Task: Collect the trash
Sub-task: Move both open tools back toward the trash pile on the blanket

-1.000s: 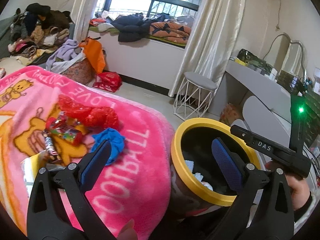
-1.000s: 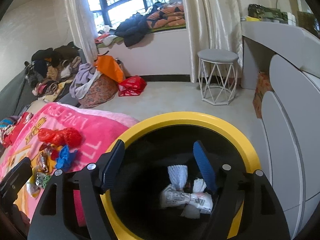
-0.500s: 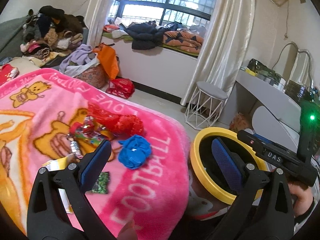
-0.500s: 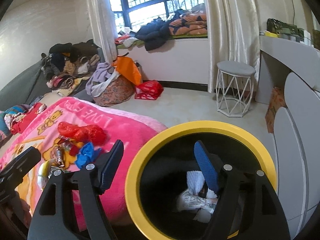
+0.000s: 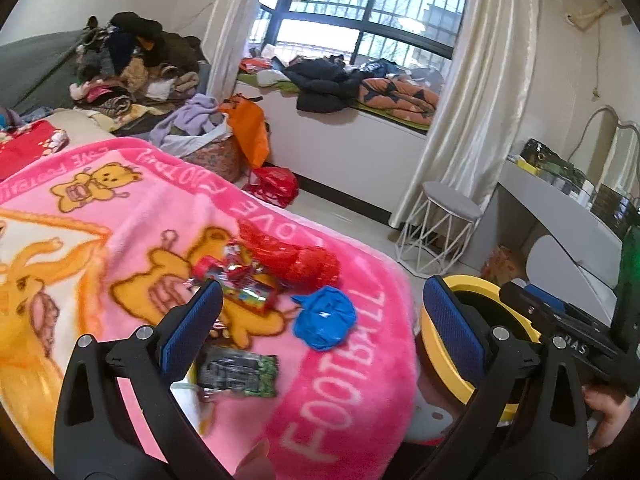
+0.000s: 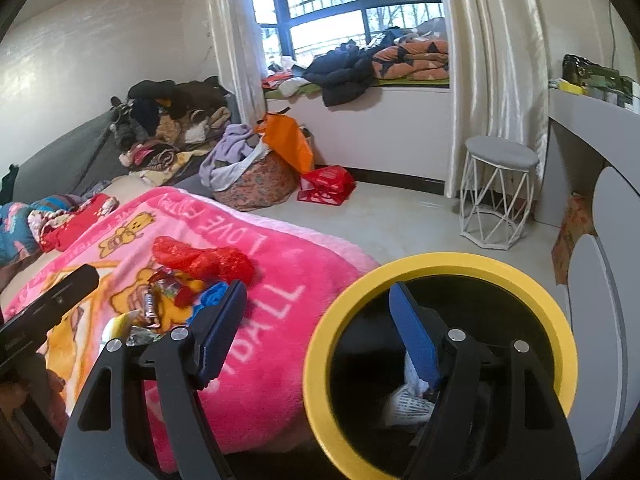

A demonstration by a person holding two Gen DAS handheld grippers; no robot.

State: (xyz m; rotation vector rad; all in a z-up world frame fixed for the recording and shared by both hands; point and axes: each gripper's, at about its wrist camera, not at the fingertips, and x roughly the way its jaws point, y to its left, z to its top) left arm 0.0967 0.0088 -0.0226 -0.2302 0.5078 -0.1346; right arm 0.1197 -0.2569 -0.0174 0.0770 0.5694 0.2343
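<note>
A yellow-rimmed trash bin (image 6: 440, 264) stands by the bed and holds white crumpled paper (image 6: 404, 404); it also shows in the left wrist view (image 5: 472, 284). On the pink blanket (image 5: 352, 392) lie a blue crumpled bag (image 5: 325, 318), a red plastic bag (image 5: 296, 258), colourful snack wrappers (image 5: 240, 282) and a dark green wrapper (image 5: 236, 370). My left gripper (image 5: 320, 324) is open and empty above the blue bag. My right gripper (image 6: 320, 328) is open and empty, straddling the bin's near rim.
A white wire stool (image 6: 498, 196) stands on the floor past the bin. A grey desk (image 6: 592, 128) runs along the right. Piles of clothes (image 6: 168, 120), a laundry basket (image 6: 256, 180) and a red bag (image 6: 326, 184) sit by the window.
Both grippers have drawn back and to the left, away from the bin and toward the blanket. More of the trash on the blanket has come into view, including the dark green wrapper.
</note>
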